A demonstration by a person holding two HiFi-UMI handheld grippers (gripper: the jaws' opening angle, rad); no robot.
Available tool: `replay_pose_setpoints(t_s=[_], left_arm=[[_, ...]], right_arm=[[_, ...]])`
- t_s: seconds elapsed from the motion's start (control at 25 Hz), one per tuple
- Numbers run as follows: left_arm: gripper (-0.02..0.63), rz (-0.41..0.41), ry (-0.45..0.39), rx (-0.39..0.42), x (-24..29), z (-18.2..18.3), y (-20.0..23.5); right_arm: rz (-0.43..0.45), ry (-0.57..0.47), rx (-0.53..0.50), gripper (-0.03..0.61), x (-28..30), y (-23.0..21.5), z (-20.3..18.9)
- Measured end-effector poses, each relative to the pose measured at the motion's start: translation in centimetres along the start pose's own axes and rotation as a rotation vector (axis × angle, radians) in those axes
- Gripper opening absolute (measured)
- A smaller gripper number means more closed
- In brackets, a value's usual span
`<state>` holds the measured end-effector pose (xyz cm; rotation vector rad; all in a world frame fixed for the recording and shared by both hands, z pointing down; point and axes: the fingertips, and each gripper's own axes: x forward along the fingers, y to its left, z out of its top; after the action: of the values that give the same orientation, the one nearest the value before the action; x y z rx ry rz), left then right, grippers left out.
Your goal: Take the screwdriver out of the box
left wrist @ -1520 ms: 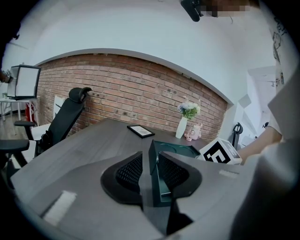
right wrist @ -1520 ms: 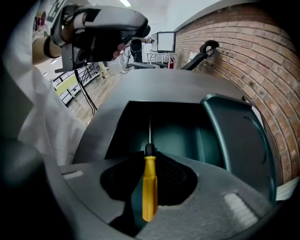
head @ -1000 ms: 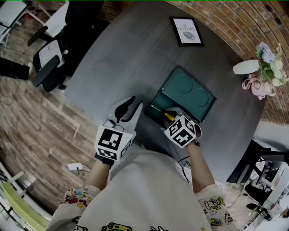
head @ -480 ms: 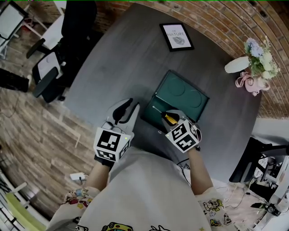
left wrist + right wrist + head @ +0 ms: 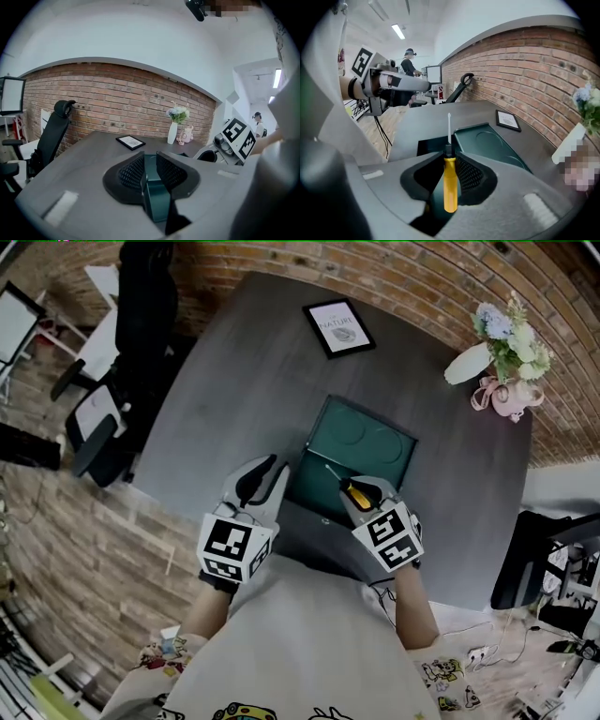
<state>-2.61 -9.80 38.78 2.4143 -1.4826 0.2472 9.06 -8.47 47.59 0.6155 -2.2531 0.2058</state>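
The dark green box (image 5: 375, 437) lies open on the round grey table (image 5: 244, 381), its lid with two round hollows folded back. A screwdriver (image 5: 348, 487) with a yellow handle and thin metal shaft sits in my right gripper (image 5: 361, 495), which is shut on the handle (image 5: 450, 187). It hangs above the box's near edge (image 5: 487, 145), shaft pointing forward. My left gripper (image 5: 270, 468) is beside the box's left corner. Its jaws have just been closing; the box's green edge (image 5: 157, 197) shows in the gap, and the pads (image 5: 133, 171) press on nothing I can see.
A framed picture (image 5: 336, 327) lies at the table's far side. A white vase of flowers (image 5: 478, 357) and a small pink figure (image 5: 511, 395) stand at the far right. Office chairs (image 5: 103, 418) stand off the table's left edge.
My right gripper has risen with the screwdriver, whose shaft now shows over the box. The left gripper has lifted a little beside the box's corner.
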Motion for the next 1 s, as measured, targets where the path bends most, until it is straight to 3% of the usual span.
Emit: replay_pose_setpoints(t_s=[0.32,1.0], left_arm=[[0.064,-0.077,0.011,0.043,1.1,0.7,-2.2],[0.039,-0.206,-0.035,0.1,1.9,3.2,-6.8]], right_arm=[[-0.14,-0.149,0.165,0.08,-4.7,-2.6,0.2],[-0.376,-0.374,0.355,0.08,-13.0,-4.4,-0.9]])
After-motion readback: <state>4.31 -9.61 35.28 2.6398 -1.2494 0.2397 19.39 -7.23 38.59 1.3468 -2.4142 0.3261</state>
